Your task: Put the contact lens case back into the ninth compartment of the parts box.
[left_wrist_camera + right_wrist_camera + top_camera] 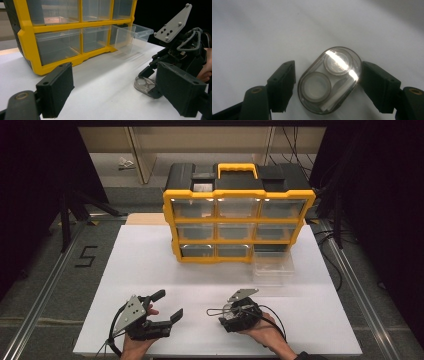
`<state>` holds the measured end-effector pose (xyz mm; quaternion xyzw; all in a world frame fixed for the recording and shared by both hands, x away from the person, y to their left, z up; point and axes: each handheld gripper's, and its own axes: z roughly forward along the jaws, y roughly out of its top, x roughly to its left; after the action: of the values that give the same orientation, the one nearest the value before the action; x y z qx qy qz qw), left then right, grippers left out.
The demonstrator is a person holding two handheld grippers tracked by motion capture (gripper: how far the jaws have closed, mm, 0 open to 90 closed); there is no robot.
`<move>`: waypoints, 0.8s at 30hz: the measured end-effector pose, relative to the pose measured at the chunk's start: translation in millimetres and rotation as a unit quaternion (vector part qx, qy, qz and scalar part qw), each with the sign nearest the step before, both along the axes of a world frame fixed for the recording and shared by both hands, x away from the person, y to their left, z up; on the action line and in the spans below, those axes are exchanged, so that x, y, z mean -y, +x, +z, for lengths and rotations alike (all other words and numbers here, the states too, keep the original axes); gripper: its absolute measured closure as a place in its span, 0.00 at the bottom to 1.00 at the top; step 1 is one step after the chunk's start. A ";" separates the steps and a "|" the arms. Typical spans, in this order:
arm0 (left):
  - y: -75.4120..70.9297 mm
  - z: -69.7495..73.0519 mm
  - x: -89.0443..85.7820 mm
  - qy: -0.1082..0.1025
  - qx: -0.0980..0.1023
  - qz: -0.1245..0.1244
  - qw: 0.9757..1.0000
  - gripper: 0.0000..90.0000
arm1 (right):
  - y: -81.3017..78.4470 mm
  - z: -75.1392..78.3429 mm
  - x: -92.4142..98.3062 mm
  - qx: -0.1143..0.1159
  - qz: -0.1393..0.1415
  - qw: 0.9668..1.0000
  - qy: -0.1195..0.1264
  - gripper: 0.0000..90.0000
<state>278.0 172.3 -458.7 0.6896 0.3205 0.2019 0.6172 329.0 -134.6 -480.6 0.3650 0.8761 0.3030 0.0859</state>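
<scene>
The left hand-held gripper (166, 305) rests near the front left part of the white desk (150, 265), its jaws spread wide with nothing between them, pointing toward the right.

Right of it, near the front edge at about the middle of the desk, the right hand-held gripper (220, 312) points down at the desk top over a small clear oval case (330, 79). The case lies flat on the desk between the two jaws. The right jaw stands at the case's rim or just beside it; a narrow gap shows at the left jaw, so the pads do not clamp it. The jaws are about half open.

The right gripper view shows the case from above: a transparent lid, two round wells inside and a pale strip along one side. From the left gripper view the same case (145, 85) appears low and side-on under the right hand-held gripper (152, 82), with the grey plate above it. In the high view the case is too small to make out clearly.

Toward the back edge stands a yellow and black organizer (239, 222) with clear drawers in three rows; what they hold cannot be told. At its lower right corner one clear drawer (272, 266) is pulled out onto the desk and looks empty.
</scene>
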 end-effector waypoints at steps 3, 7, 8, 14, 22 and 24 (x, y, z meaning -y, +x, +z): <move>0.0 0.0 0.1 0.001 0.001 0.000 1.000 0.16 | -0.7 -0.1 -1.7 0.002 0.001 1.000 -0.001 0.35; -0.1 0.1 -0.1 -0.001 0.000 0.000 1.000 0.17 | -1.8 -0.5 -4.4 0.008 0.004 1.000 -0.006 0.37; -0.1 0.1 -0.1 -0.001 0.001 0.000 1.000 0.17 | -2.1 -0.6 -4.9 0.007 0.004 1.000 -0.006 0.38; -0.2 0.2 0.0 0.000 0.002 -0.002 1.000 0.17 | -3.6 -0.6 -6.5 0.011 0.001 1.000 -0.008 0.41; -0.5 0.3 0.1 0.000 0.002 -0.003 1.000 0.17 | -4.9 -0.3 -6.1 0.009 0.003 1.000 -0.010 0.43; -0.3 0.2 0.1 0.000 0.002 -0.003 1.000 0.17 | -4.8 0.1 -5.5 0.008 0.005 1.000 -0.011 0.44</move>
<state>277.7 172.3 -458.4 0.6900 0.3170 0.2015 0.6187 324.2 -129.1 -480.5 0.3574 0.8805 0.2964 0.0957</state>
